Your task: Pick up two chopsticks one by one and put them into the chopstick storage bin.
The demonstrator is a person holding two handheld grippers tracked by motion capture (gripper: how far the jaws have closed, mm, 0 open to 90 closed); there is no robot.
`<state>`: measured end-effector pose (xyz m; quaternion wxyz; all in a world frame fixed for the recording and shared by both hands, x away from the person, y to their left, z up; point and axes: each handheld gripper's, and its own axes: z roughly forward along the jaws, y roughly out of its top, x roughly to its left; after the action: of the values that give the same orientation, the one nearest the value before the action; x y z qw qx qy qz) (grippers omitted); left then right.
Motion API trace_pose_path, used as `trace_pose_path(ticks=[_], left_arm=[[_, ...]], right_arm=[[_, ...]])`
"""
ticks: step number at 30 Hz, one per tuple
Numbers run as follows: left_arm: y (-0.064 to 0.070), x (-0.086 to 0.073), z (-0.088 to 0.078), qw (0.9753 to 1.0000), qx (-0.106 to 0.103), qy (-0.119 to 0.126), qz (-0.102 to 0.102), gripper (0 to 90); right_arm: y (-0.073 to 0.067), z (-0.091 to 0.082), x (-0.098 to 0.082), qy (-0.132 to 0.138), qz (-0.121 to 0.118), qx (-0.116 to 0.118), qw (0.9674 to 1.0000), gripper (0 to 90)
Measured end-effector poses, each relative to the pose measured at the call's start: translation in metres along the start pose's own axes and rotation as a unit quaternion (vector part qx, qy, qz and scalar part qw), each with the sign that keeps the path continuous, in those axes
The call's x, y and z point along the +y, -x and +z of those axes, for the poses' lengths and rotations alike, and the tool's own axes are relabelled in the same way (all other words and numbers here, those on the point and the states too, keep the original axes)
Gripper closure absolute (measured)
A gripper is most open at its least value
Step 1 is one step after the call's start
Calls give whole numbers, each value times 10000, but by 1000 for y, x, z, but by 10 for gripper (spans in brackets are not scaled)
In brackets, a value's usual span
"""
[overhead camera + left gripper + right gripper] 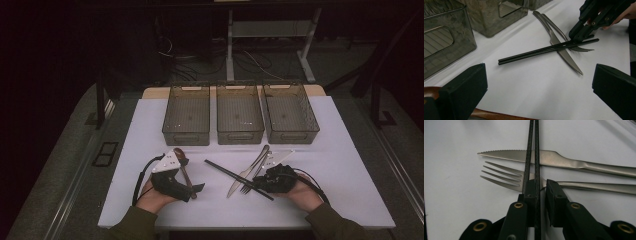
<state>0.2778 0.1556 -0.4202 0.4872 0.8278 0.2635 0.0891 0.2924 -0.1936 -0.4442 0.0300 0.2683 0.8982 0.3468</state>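
A: While the right tool (539, 188) is closing around the near end of the black chopsticks (238, 179), which way are they lying?

B: They are running from its jaws diagonally toward the left tool (176, 184), crossing over the steel knife (564, 51) and fork (506, 178) on the white surface (325, 165). A small gap is showing beside one stick, so I am judging the grip nearly shut, not yet firm.

A: And the left tool?

B: Its jaws are standing wide apart, holding nothing, with a wooden-handled utensil (184, 165) lying beside it. The right hand is clearly nearer.

A: How are the chopsticks looking?

B: Thin, straight, finely ribbed; they are likely sliding easily on metal. Three smoky plastic bins (240, 117) are waiting beyond.
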Motion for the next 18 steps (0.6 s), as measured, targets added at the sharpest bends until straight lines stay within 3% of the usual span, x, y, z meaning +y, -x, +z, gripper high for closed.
trace_pose_path(ticks=[18], left_arm=[[0,0,0,10000,15,-16,27,0]], right_arm=[[-2,-1,0,-8,-133,-216,9997,856]])
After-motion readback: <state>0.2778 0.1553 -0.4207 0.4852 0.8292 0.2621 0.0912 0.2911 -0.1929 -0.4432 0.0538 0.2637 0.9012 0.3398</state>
